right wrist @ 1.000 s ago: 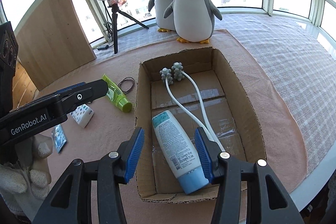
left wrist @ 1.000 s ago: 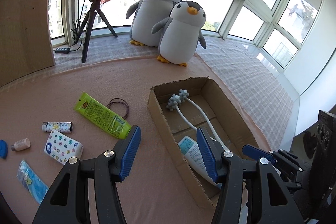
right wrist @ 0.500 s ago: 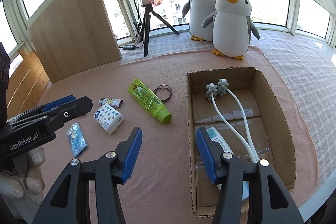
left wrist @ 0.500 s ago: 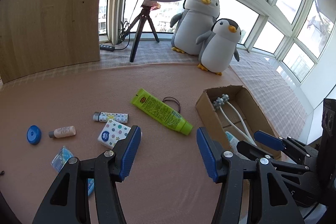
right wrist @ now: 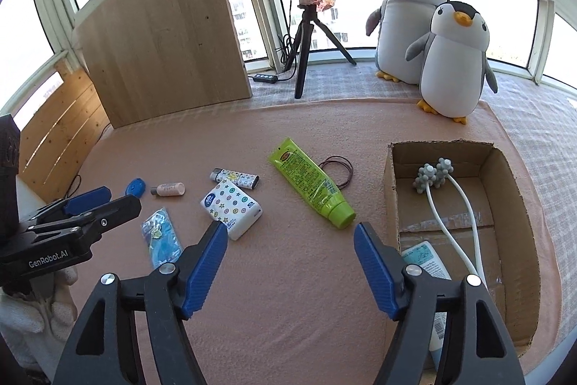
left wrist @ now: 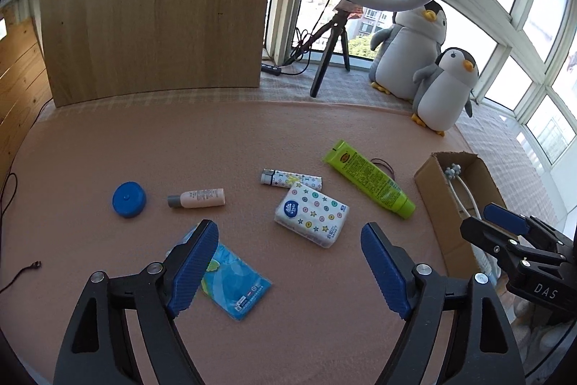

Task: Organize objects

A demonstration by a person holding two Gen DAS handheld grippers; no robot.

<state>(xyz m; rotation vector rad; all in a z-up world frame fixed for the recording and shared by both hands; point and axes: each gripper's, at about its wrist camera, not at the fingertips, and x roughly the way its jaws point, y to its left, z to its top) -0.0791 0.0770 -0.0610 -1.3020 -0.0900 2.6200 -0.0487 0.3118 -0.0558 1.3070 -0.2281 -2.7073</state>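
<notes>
Pink cloth covers the table [right wrist: 288, 125], and loose items lie scattered across it in both wrist views. Low in the left wrist view, the left claw [left wrist: 290, 262] hangs with its blue fingers spread wide and nothing between them; a blue sachet [left wrist: 234, 280] lies on the cloth partly under its left finger [left wrist: 194, 262]. Above it, mid-frame, sit a white tissue pack with coloured dots [left wrist: 312, 213], a patterned lighter [left wrist: 292, 178] touching the pack's upper edge, a small peach bottle [left wrist: 197, 198] and a round blue cap [left wrist: 129, 199] further left. A lime green tube [left wrist: 369, 183] lies diagonally right of centre, with a dark hair tie [left wrist: 384, 165] just beside it.

In the lower part of the right wrist view, the right claw [right wrist: 290, 262] is likewise spread apart and empty, hovering over bare cloth between the tissue pack and a cardboard box [right wrist: 512, 190] at the frame's right. Inside the box lie a white two-stemmed massager with grey knobbly heads [right wrist: 434, 174] and a white tube with a blue label [right wrist: 423, 258], partly hidden behind the claw's right finger. Two plush penguins [right wrist: 450, 60] stand at upper right, a ring light on a tripod [right wrist: 303, 9] at top centre, a wooden board [right wrist: 162, 35] at upper left.
</notes>
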